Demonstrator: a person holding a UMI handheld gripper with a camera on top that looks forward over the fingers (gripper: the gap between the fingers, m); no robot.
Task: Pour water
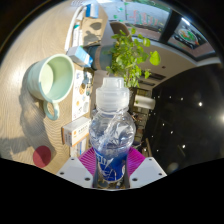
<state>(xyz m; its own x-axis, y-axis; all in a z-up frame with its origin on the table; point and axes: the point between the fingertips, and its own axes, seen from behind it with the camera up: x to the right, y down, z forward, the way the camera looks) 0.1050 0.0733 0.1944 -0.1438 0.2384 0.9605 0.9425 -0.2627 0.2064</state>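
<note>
A clear plastic water bottle (112, 125) with a white cap and a blue label stands upright between my fingers. My gripper (111, 160) is shut on the bottle, with the magenta pads (90, 159) pressing on its lower body at both sides. A pale green mug (51, 77) with a handle sits on the wooden table to the left, beyond the fingers, its mouth open and seemingly empty. The bottle hides what lies straight ahead of the fingers.
A small potted green plant (129, 55) stands just behind the bottle. Small boxes and cards (78, 128) lie between mug and bottle. A dark red round thing (42, 156) rests on the table (20, 120) at the near left. Dark area to the right.
</note>
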